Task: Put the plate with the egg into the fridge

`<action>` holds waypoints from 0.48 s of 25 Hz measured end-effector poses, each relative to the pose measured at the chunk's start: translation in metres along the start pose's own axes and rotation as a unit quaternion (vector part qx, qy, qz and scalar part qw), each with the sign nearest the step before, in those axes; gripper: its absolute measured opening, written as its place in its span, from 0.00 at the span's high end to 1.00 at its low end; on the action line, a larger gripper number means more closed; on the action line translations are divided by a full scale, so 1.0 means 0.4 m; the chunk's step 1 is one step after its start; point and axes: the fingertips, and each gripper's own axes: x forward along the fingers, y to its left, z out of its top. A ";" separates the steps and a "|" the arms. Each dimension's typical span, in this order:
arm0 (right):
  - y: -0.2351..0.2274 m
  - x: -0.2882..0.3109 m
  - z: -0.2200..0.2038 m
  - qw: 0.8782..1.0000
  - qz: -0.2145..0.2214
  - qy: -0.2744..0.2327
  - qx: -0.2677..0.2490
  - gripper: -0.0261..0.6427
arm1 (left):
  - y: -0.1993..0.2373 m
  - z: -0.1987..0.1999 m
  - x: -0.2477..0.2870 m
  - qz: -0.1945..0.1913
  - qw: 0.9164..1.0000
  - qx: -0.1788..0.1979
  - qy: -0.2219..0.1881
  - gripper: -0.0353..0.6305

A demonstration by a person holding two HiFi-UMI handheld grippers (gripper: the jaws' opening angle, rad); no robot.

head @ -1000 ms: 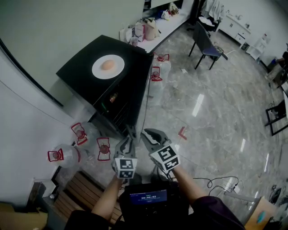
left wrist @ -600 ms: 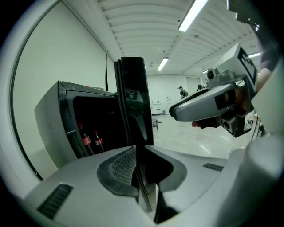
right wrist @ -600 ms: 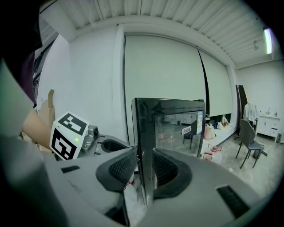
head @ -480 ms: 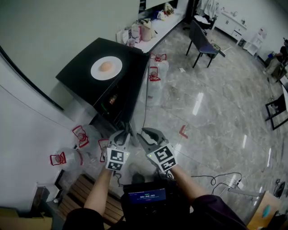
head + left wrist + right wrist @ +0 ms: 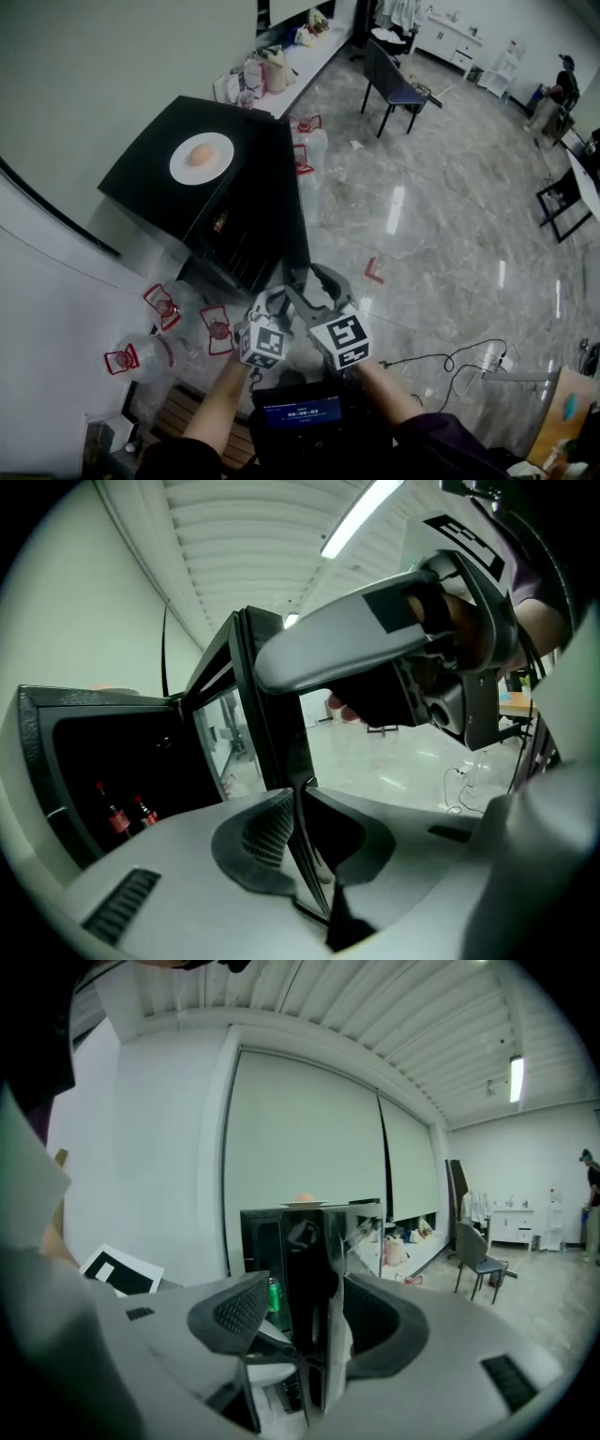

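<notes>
Status: plate [image 5: 221,162] with egg [image 5: 199,155] sits on top of the black fridge [image 5: 150,178], not inside, same spot as a second ago. The fridge door [image 5: 292,216] stands open toward the person. On that door, the left gripper [image 5: 300,827] has its jaws pinched on the free edge, and its marker cube has rolled since the earlier frame. The right gripper [image 5: 305,1321] has just been opening: pads now wide apart, door edge between them, unclamped. Two red-labelled bottles [image 5: 111,816] show inside.
</notes>
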 end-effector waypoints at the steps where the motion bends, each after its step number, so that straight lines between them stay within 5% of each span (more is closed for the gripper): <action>1: -0.018 -0.008 0.002 1.000 -0.019 -0.002 0.001 0.62 | -0.016 0.014 0.015 -0.015 1.000 0.005 -0.007 0.89; 6: -0.143 -0.053 -0.002 0.990 -0.137 0.007 -0.009 0.62 | -0.082 0.081 0.075 -0.075 0.997 0.004 -0.036 0.89; 12: -0.266 -0.126 -0.014 0.986 -0.168 0.013 0.005 0.67 | -0.071 0.133 0.100 -0.085 0.995 -0.018 -0.047 0.89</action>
